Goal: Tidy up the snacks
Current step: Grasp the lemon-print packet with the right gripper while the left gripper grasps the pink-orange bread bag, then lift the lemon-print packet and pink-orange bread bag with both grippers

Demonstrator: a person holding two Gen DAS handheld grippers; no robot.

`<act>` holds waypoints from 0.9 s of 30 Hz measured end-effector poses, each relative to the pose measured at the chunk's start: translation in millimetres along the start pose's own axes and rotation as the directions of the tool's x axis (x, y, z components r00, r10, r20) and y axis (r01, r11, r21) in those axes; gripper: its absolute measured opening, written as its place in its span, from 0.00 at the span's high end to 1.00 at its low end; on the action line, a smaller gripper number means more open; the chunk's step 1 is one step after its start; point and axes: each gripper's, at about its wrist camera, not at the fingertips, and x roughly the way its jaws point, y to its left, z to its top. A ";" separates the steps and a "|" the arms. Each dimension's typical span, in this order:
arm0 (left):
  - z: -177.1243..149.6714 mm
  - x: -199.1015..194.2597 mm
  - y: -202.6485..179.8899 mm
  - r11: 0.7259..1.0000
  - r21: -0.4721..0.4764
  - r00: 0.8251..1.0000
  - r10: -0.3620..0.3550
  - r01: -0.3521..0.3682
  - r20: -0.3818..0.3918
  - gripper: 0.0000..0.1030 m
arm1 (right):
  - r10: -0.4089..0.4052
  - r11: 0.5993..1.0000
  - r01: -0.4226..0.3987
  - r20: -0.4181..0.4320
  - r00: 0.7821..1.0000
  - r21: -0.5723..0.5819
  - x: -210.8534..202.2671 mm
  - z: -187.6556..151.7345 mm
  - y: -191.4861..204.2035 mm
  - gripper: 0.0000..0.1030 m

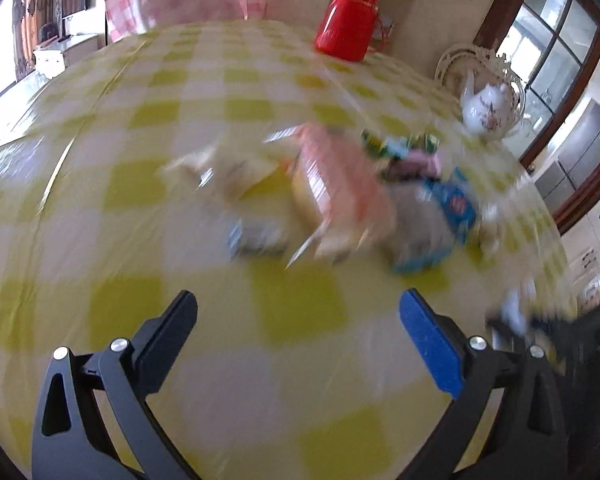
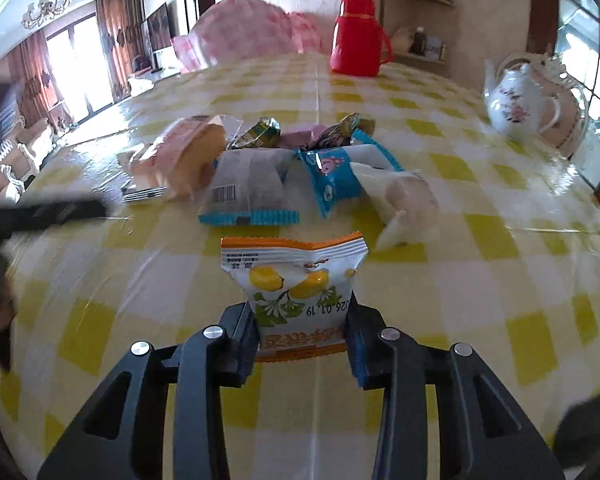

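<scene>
Left tongs [image 1: 298, 320] hang wide apart over the checked bench [image 1: 100, 240], nothing between the fingers, and that view is smeared, so the heap ahead reads only as colour. Over on the right wrist view, the right tongs [image 2: 302, 332] are clamped on the ginkgo-print snack packet [image 2: 300, 288], pinching its lower half with the crimped top edge standing free toward 12 o'clock.

To do this step well, I judge the packet wants a level carry and a clear landing spot; the grip sits low, so the top may flop if swung fast.

From 10 o'clock, the pink-wrapped cake [image 2: 184, 156] leans at the heap's left edge. At 11 comes the grey packet with the barcode [image 2: 252, 188], touching the blue cartoon packet [image 2: 332, 176] at 12, with small dark-wrapped sweets [image 2: 260, 132] behind them. At 1 the white pouch [image 2: 404, 200] slants down nearest the held packet's path.

Far back, the red thermos [image 2: 358, 36] stands upright at 12 and the flowered teapot [image 2: 520, 100] at 2, both well apart from the snacks.
</scene>
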 end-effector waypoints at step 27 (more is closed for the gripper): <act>-5.3 20.8 -60.1 0.976 0.167 0.987 0.122 -0.138 0.101 0.55 | 0.080 0.983 -0.087 0.052 0.995 0.162 -14.9 -16.1 -26.8 0.64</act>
